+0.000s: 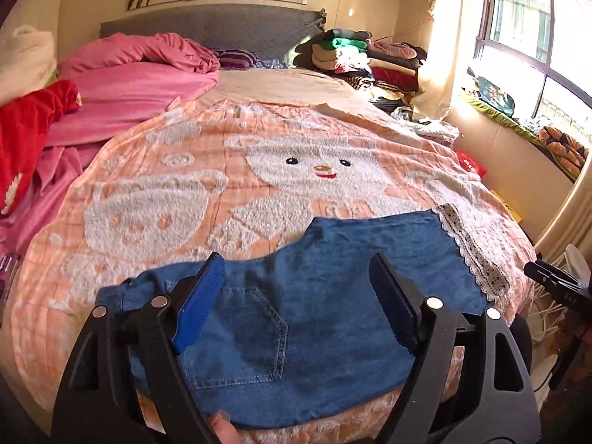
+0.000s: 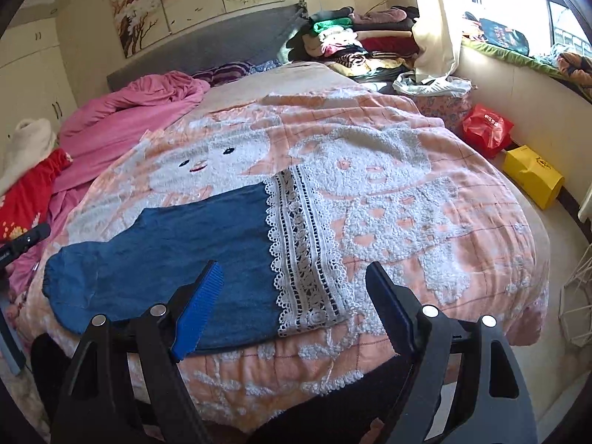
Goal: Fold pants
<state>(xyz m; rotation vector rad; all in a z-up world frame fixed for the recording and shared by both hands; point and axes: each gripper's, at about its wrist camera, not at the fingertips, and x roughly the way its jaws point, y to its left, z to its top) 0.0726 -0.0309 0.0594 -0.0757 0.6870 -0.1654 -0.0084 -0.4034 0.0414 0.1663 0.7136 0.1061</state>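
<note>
The bed (image 2: 462,199) fills most of the room, spread with a peach blanket (image 1: 155,170) patterned with fuzzy white bears. At its near edge lie the pants (image 2: 166,255), blue denim with a white lace hem (image 2: 303,259), flat on the blanket. They look folded in half already, one leg over the other, with a back pocket (image 1: 240,336) facing up and the waist towards the left. I would say the first fold is done; the fold across the length, hem to waist, seems still to do.

Both tools hang above the cloth with nothing between their jaws. The left gripper (image 1: 296,296) is spread wide over the pocket end, and the right gripper (image 2: 292,303) is spread wide near the lace hem, neither touching the denim.

Around them, a pink quilt (image 1: 140,74) is bunched on the far left, and a stack of clothes (image 1: 355,55) sits by the headboard, all well away. A red bag (image 2: 486,129) and a yellow bag (image 2: 532,174) lie on the floor. Nothing crowds the pants.
</note>
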